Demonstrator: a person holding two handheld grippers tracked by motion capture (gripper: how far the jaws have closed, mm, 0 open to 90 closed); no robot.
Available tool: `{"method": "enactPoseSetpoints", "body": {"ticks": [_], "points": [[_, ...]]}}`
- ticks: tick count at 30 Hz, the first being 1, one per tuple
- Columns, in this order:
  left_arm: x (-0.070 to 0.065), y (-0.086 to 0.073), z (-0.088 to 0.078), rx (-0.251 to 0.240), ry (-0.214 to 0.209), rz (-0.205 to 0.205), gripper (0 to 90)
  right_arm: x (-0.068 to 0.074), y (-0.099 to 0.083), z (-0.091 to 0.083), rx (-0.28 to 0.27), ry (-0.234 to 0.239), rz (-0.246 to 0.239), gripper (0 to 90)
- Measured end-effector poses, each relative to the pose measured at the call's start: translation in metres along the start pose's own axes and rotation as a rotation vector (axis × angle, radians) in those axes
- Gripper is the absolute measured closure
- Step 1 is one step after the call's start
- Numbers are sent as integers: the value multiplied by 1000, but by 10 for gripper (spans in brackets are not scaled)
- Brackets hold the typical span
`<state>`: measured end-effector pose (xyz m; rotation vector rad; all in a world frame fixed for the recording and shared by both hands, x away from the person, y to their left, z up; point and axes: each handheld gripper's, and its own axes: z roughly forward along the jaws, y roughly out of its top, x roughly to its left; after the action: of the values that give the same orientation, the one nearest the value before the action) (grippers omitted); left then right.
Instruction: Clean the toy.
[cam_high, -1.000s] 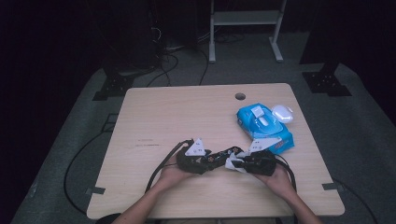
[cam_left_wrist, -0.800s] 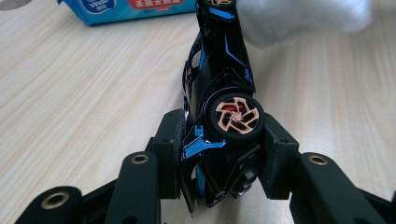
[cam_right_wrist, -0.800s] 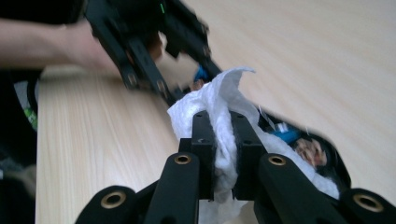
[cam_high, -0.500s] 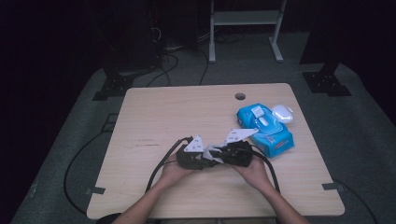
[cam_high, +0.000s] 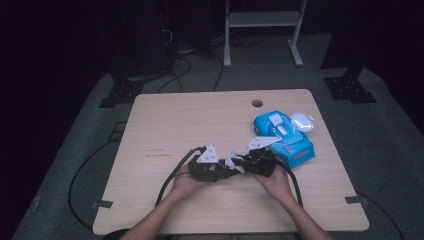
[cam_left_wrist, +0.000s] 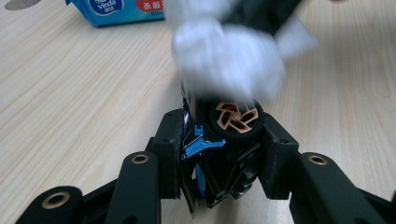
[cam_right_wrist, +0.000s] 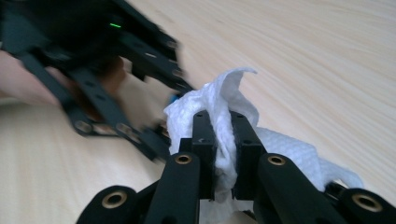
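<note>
A small black object (cam_left_wrist: 236, 116) with a copper spoked disc on its end and blue parts sits between my left gripper's (cam_left_wrist: 224, 140) pads. Those jaws have just been closing and now press on it. In the high view the left gripper (cam_high: 226, 172) lies low over the table's near middle. My right gripper (cam_right_wrist: 223, 140) is shut on a crumpled white tissue (cam_right_wrist: 219, 95). It faces the left gripper (cam_right_wrist: 135, 126) tip to tip (cam_high: 243, 165). The tissue (cam_left_wrist: 229, 60), blurred, rests against the top of the black object.
A blue tissue pack (cam_high: 285, 135) lies at the right of the wooden table (cam_high: 190, 120), with a white oval thing (cam_high: 302, 121) beside it. A small round hole (cam_high: 257, 103) marks the far edge. Cables trail from both grippers toward the person.
The right gripper has moved left with the tissue, from beside the blue pack up to the left gripper's tips. The left hand has stayed in place.
</note>
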<state>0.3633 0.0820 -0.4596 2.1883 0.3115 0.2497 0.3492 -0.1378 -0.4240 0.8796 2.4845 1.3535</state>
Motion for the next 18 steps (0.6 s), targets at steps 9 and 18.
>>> {"method": "enactPoseSetpoints", "body": {"ticks": [9,18], "points": [[6,-5,-6,-4,-6,-21,579,-4,0,-5,18,-53,-22,819],[5,-3,-4,-3,-1,-14,578,10,5,11,-12,20,-4,819]]}}
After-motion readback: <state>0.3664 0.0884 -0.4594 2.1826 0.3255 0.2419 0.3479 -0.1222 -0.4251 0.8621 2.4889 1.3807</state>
